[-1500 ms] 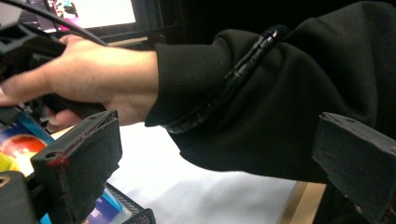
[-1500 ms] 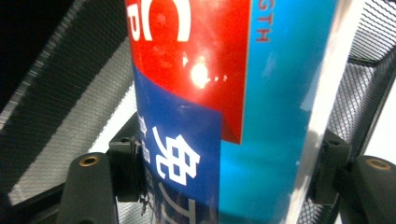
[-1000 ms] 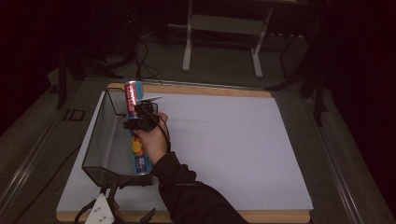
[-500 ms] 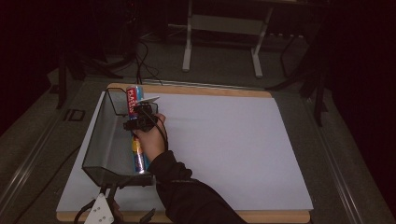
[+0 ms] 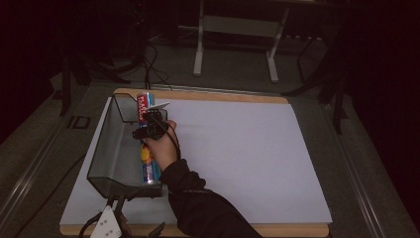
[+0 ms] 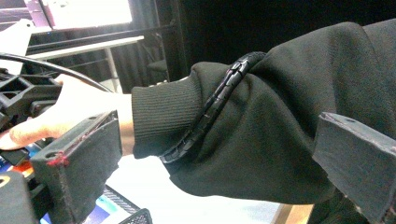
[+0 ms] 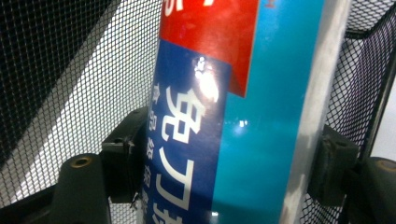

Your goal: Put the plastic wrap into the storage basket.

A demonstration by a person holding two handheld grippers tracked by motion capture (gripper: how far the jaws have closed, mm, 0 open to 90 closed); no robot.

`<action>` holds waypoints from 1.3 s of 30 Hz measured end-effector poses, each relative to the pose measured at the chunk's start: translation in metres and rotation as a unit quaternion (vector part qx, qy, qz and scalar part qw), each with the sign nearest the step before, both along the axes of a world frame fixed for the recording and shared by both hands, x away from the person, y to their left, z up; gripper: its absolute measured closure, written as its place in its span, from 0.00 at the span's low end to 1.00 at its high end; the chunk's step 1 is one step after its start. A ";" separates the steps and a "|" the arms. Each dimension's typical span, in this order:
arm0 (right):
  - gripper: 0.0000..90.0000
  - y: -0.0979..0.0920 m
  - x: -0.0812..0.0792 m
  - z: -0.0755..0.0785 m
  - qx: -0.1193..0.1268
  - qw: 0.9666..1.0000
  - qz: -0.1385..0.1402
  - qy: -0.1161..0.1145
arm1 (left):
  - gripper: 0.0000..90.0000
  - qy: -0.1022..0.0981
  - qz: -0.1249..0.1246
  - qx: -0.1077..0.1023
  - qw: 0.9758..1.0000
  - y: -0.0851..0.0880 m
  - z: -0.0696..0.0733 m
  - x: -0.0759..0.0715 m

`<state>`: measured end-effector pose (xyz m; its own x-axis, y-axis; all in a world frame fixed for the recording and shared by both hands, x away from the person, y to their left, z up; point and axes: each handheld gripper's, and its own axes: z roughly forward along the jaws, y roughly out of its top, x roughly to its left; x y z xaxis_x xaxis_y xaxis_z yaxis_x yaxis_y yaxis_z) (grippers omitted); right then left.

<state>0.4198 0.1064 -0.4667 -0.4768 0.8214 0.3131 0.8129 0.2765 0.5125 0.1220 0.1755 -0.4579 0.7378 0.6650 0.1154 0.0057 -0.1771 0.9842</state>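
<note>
Mesh basket [image 5: 106,148] at nine o'clock on the worktop [image 5: 237,148] already contains the blue box [image 5: 148,166], lying along its right wall. Right tool [image 5: 148,130] has just been opening, its pads barely off the box, so placement looks nearly done; withdrawal remains. Left tool [image 6: 205,154] at six o'clock stands spread, idle.

Pretty dim room here, dark grey floor [image 5: 237,74] with cables [image 5: 148,59] trailing across it, a pale metal stand [image 5: 237,29] out back, and the white-topped worktop [image 5: 247,158] catching most light.
</note>
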 end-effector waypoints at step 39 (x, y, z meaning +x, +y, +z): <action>0.13 -0.096 -0.041 0.069 0.008 0.976 0.132 -0.171 | 0.03 0.014 -0.003 0.006 1.000 -0.005 -0.003 0.005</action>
